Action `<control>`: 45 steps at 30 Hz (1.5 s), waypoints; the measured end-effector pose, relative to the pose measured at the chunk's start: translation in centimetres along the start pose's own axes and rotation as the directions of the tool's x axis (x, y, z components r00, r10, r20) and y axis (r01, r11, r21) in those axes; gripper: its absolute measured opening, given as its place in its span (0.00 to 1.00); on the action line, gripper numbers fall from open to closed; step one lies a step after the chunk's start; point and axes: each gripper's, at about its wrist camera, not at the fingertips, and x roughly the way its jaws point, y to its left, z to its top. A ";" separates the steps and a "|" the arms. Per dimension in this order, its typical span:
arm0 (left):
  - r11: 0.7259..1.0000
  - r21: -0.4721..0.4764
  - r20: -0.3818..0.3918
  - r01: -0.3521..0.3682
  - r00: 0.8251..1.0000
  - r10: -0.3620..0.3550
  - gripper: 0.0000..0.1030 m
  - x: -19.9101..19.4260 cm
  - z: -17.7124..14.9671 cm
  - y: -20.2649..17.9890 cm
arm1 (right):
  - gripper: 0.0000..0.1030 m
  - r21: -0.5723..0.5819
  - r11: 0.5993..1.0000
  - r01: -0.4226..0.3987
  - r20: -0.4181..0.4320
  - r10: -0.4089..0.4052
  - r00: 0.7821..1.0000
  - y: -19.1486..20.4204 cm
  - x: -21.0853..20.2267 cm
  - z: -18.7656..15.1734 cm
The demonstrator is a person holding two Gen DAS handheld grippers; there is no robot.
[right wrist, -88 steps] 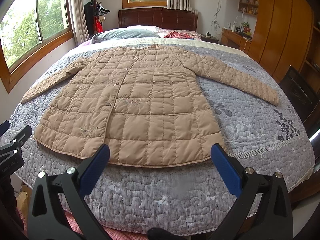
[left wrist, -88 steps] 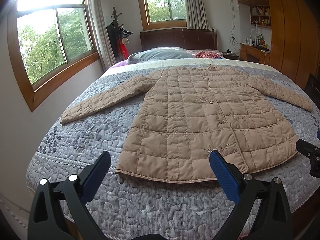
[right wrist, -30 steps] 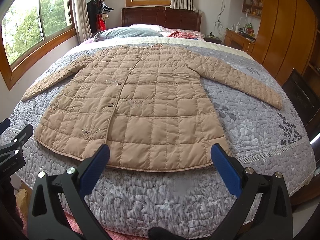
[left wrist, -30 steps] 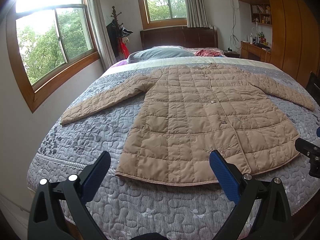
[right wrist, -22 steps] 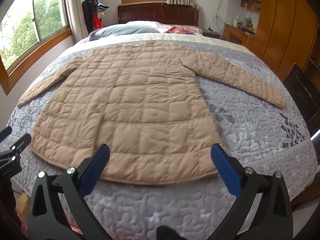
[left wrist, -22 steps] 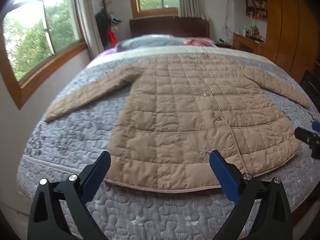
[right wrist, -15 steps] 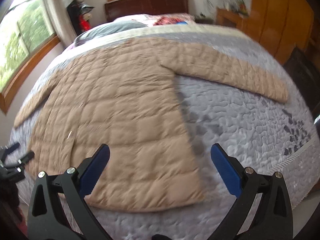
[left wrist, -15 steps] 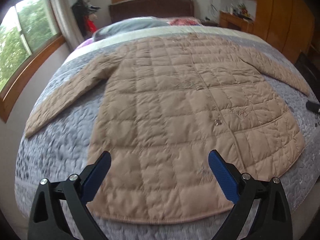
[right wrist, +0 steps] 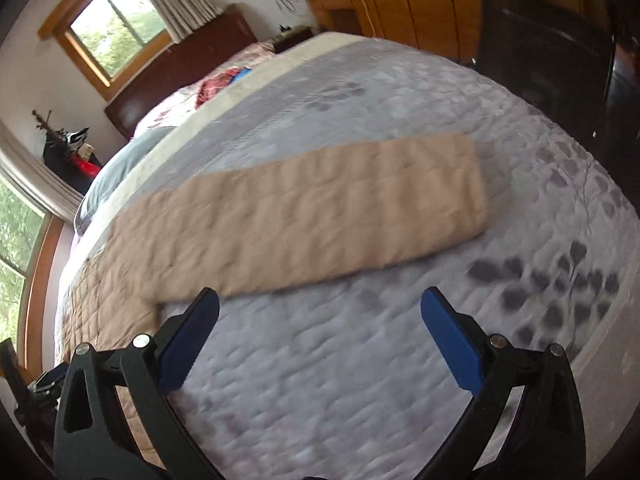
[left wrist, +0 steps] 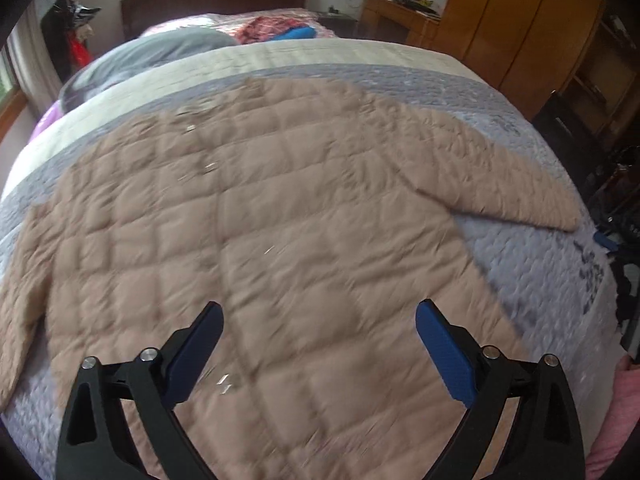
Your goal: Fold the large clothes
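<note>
Both grippers have come in over the bed since the earlier pictures, where they hung back past its foot end and saw the whole coat. Now the left gripper (left wrist: 318, 316) points down over the lower middle of the tan puffy coat (left wrist: 248, 216), which lies flat and spread out on the grey bedspread (left wrist: 532, 256). Its two blue pads (left wrist: 444, 348) stand far apart and are closing a little, with nothing pinched between them; the coat lies below them, and they do not seem to touch it. One sleeve (left wrist: 496, 172) sticks out to the right side of that view, flat on the bedspread. The right gripper (right wrist: 320, 308) has tipped over to one side, so its view looks slanted. Its pads (right wrist: 452, 344) are wide apart too, and they hold nothing. They hang over bare bedspread (right wrist: 360, 380), just beside the coat's sleeve (right wrist: 320, 216), which runs flat across the middle of that view. Only a bit of the coat's body (right wrist: 108, 312) shows at the left edge there. Both views are blurry. A grey pillow (left wrist: 160, 50) and some red and blue cloth (left wrist: 276, 28) lie at the head of the bed, near the dark wooden headboard (left wrist: 216, 0). Wooden cupboards (left wrist: 516, 28) stand along the right side of the room, and a window (right wrist: 116, 28) shows green trees.
</note>
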 end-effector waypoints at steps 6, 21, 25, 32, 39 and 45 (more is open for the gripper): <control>0.992 -0.009 -0.014 0.126 0.992 -0.126 0.83 3.9 4.6 -2.1 | 0.97 0.016 0.999 0.046 -0.062 -0.045 0.997 -4.0 3.7 3.7; 0.964 -0.114 -0.069 0.238 0.967 -0.247 0.35 11.0 7.7 -1.5 | 0.52 0.022 0.997 0.069 -0.125 -0.066 0.990 -6.8 6.8 5.8; 0.967 -0.121 -0.066 0.226 0.970 -0.235 0.19 11.7 7.5 -0.8 | 0.14 0.022 1.000 0.020 -0.134 -0.017 0.991 -5.8 7.0 6.0; 0.950 -0.161 -0.053 0.266 0.959 -0.277 0.03 12.3 6.6 1.2 | 0.10 0.078 0.996 0.053 -0.117 -0.044 0.992 -6.7 8.4 5.5; 0.937 -0.178 -0.040 0.301 0.949 -0.312 0.02 11.9 6.0 2.4 | 0.08 0.110 0.994 0.006 -0.060 0.001 0.998 -4.7 5.3 5.5; 0.939 -0.135 -0.036 0.318 0.945 -0.325 0.02 9.9 5.0 2.7 | 0.08 -0.042 0.987 -0.153 -0.014 0.153 0.988 4.2 3.2 5.1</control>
